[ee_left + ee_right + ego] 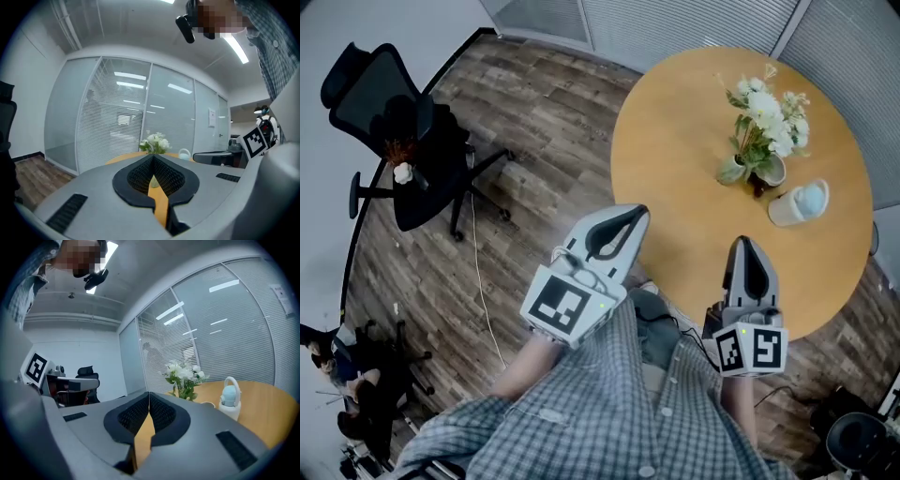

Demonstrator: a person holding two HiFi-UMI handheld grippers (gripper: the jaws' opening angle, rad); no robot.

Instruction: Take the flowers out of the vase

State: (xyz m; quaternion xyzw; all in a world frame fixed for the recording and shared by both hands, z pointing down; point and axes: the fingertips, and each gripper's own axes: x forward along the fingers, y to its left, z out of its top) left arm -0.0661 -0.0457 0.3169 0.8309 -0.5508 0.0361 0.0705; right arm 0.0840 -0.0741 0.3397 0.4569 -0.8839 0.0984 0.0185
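Observation:
White flowers with green leaves point(763, 122) stand in a small vase point(768, 172) on the far right part of the round wooden table point(675, 159). The flowers point(155, 142) show beyond my left jaws, and the flowers point(184, 375) also rise past my right jaws. My left gripper point(636, 217) is shut and empty at the table's near left edge. My right gripper point(745, 247) is shut and empty over the table's near edge, well short of the vase.
A small white and pale-blue container with a handle point(800, 202) sits just right of the vase. A black office chair point(403, 150) stands on the wooden floor at the left. Glass walls with blinds point(694, 23) run behind the table.

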